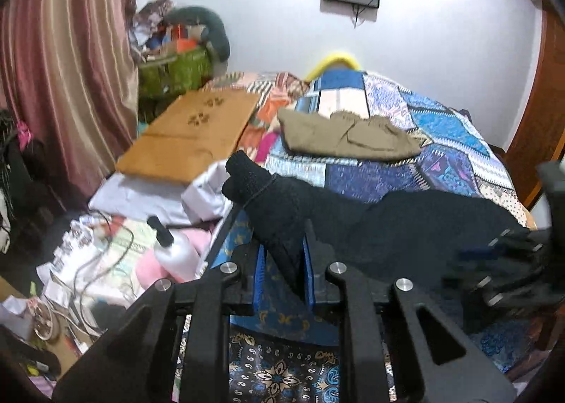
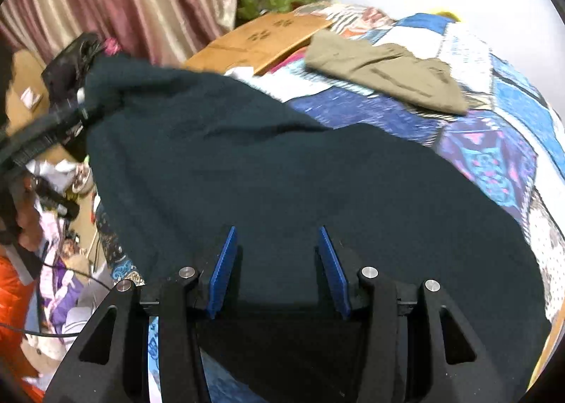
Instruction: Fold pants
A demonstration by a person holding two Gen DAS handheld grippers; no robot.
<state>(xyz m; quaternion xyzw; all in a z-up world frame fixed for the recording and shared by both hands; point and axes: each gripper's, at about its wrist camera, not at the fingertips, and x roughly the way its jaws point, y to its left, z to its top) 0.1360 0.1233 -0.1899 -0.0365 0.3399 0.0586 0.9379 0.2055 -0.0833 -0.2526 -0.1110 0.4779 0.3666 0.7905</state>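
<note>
Two grippers work the black pants [image 2: 282,163], draped over the patchwork bed [image 2: 512,92]: our left gripper [image 1: 284,262] pinches a bunched corner, while our right gripper [image 2: 279,269] has jaws parted, nothing clamped. We risk that thin pinch slipping, dropping the fold.

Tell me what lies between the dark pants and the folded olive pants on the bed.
Only bare patchwork quilt separates the dark pants from the olive pants; nothing rests on that strip. Both wrist views show it, the right one most clearly.
</note>
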